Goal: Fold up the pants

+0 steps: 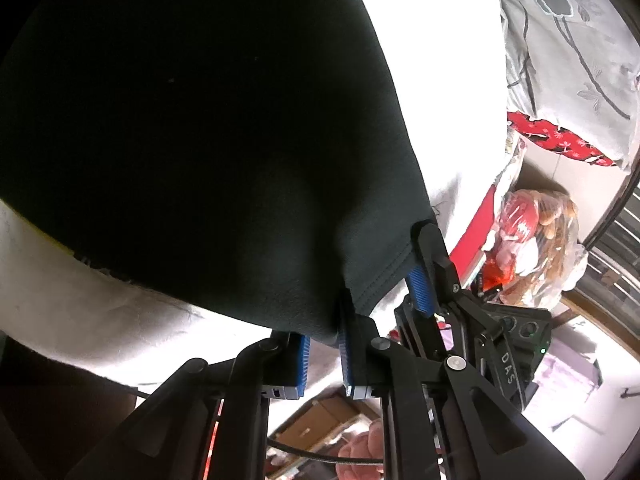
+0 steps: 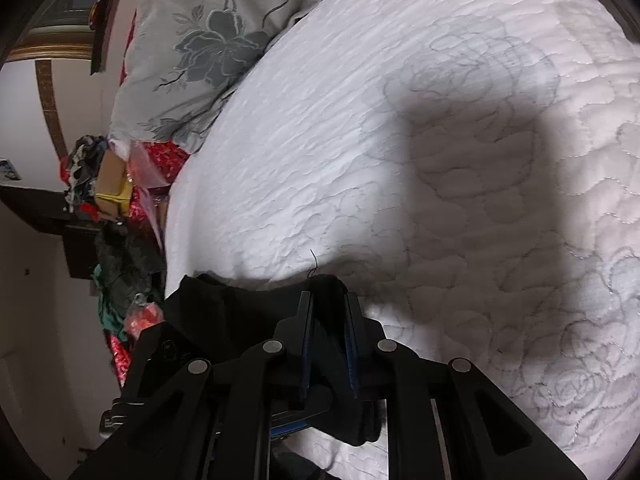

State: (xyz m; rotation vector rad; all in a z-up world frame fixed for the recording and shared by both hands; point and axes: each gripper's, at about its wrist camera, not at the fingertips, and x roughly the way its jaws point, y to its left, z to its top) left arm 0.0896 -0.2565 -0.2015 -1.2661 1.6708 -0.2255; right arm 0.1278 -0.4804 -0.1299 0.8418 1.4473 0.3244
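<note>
From the left wrist, the dark pants (image 1: 192,140) spread over the white quilted bed (image 1: 444,80), and the left gripper (image 1: 324,344) pinches their hem at the bed's near edge, with the right gripper (image 1: 420,276) clamped on the same hem just beside it. From the right wrist, the right gripper (image 2: 328,316) is closed on a bunched fold of the pants (image 2: 224,308) at the near edge of the bed (image 2: 400,140), below the flowered duvet (image 2: 208,40).
</note>
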